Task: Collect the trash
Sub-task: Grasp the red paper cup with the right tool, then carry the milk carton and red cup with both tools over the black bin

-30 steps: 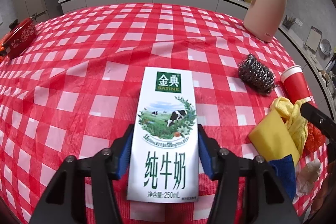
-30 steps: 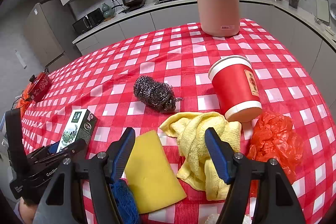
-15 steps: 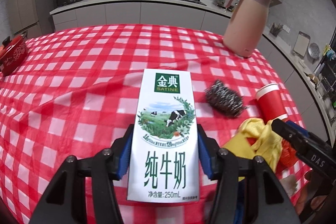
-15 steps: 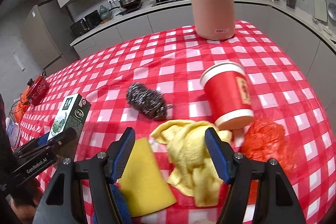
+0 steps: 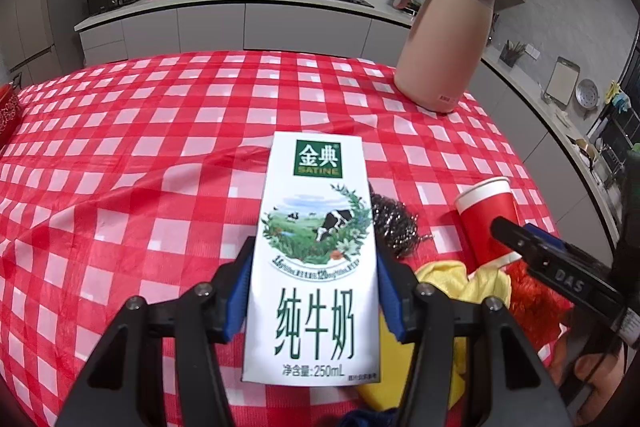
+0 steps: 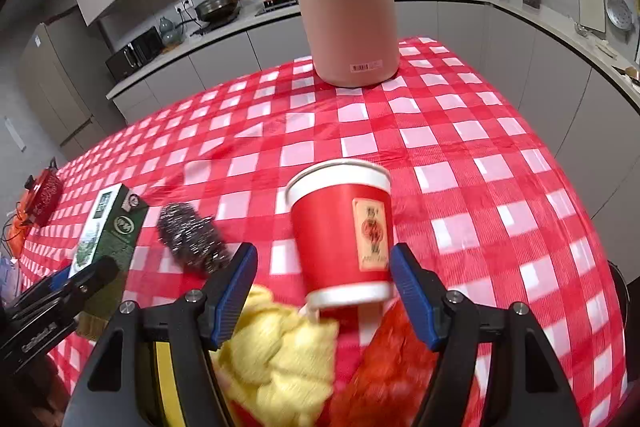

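Note:
My left gripper [image 5: 314, 301] is shut on a white 250 mL milk carton [image 5: 314, 251] and holds it above the red checked table. The carton also shows at the left of the right wrist view [image 6: 105, 233]. My right gripper [image 6: 324, 291] is open, and a red paper cup [image 6: 344, 231] stands between its fingers without touching the pads. The cup also shows in the left wrist view [image 5: 486, 215]. A crumpled red plastic bag [image 6: 396, 359] lies just below the cup.
A steel wool scourer [image 6: 190, 237], a yellow cloth [image 6: 280, 351] and a yellow sponge [image 6: 170, 383] lie near the cup. A pink thermos jug [image 6: 344, 7] stands at the table's far side. A red pot [image 6: 44, 193] sits far left. The table edge [image 6: 592, 247] runs along the right.
The left gripper has lifted the carton and swung right, toward the scourer. The right gripper has moved forward, so the red cup now stands between its open fingers.

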Motion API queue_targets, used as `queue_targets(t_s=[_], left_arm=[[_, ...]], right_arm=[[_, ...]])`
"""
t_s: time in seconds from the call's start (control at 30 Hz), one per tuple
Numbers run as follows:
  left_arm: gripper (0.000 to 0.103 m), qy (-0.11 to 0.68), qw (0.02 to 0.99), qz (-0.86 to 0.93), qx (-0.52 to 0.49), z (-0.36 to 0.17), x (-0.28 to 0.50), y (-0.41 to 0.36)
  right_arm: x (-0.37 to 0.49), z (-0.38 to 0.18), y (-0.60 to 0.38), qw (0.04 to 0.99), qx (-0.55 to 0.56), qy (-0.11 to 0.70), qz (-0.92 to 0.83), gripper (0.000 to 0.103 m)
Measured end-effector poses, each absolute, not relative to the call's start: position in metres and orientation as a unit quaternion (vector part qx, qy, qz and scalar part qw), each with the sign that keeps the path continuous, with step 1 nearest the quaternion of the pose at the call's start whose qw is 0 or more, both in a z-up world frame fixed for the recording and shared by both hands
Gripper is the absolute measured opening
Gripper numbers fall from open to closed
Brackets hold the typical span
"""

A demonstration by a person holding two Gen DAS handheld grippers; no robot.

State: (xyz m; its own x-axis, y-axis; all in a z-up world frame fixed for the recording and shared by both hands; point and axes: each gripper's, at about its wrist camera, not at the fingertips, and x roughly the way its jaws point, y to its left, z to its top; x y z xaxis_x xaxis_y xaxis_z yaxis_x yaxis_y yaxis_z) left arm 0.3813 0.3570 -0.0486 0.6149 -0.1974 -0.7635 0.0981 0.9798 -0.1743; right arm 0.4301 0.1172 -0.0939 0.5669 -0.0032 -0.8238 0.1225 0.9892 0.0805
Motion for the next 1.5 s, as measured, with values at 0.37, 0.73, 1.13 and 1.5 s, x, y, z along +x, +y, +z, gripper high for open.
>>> queue_targets(t_s=[0.37,0.73,1.13,1.5], left_arm=[[0.056,0.436,0.895,-0.072,-0.057,-0.051,0.384,0.354],[0.056,0.417,0.904,-0.075,-0.056,-0.031,0.363,0.340],[0.056,0.403,0.909,-0.090,-0.056,-0.017,0.305,0.267],[0.056,0.409,0.900,-0.145,-0.046,-0.016,0.267,0.187]], right_arm=[[0.453,-0.118,0.108,0.873,0.072,0.483,-0.021,0.064],[0.425,-0.079,0.104,0.897,0.082,0.435,-0.003,0.061],[0.349,-0.044,0.049,0.908,0.084,0.410,0.006,0.061],[0.278,-0.030,-0.022,0.907,0.093,0.409,-0.029,0.061]])
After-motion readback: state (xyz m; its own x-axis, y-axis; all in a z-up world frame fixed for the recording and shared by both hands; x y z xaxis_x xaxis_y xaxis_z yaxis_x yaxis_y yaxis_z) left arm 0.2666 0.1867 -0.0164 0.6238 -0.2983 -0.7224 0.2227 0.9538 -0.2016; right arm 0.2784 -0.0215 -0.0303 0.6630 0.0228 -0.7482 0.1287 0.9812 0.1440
